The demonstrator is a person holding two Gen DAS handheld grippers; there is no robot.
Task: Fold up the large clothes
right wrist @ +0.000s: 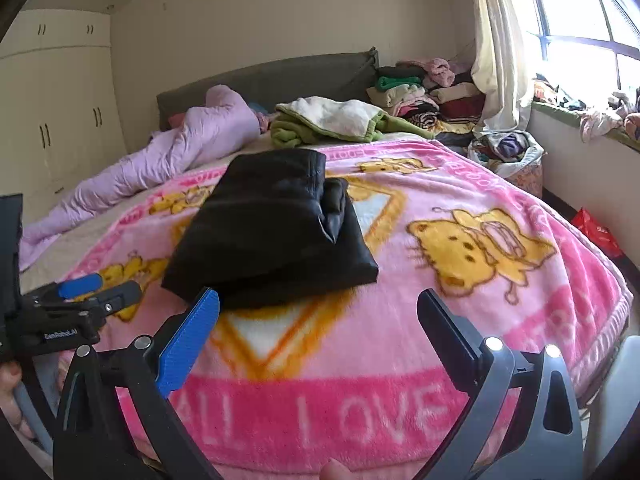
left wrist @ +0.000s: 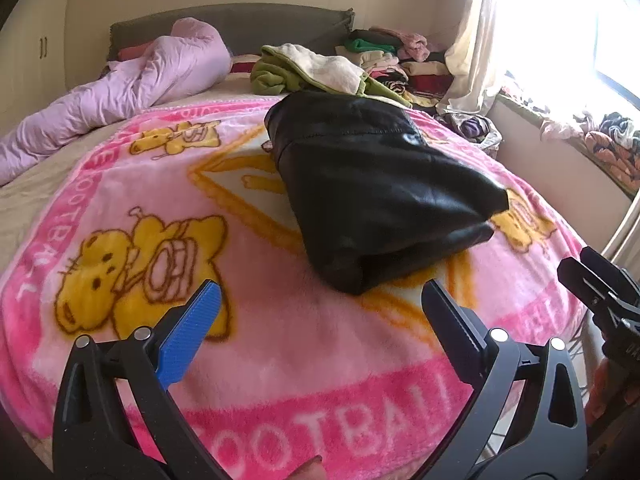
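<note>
- The left gripper (left wrist: 320, 300) hangs above the near part of the bed with its jaws spread wide and nothing between them; the blue finger pad (left wrist: 192, 336) and the dark one face each other across bare blanket.
- The right gripper (right wrist: 318, 308) is likewise spread and empty, just short of the near edge of the garment. Each tool shows at the edge of the other's view, so the two sit side by side, near each other.
- The black jacket (left wrist: 372, 184), glossy like leather, lies in the middle of the pink blanket (left wrist: 280, 360) as a compact bundle, already doubled over; in the right wrist view a smaller flap (right wrist: 336, 208) rests on top toward the far right side.
- My reading: the folding of this piece looks nearly or fully done, and the step in hand is either a last tidy or a lift away.
- To do it well, bring both claws in low at the two near corners and take every layer at once, since stiff, slick material likely slides apart if only the top sheet is caught.
- Pinch well in from the edge, raise both sides together and level, and mind the loose flap, which may tip off.
- Beyond it lie a green and cream garment (right wrist: 332, 120), a lilac quilt (right wrist: 180, 148) and stacked clothes (right wrist: 420, 92) by the headboard, well apart from the jacket.
</note>
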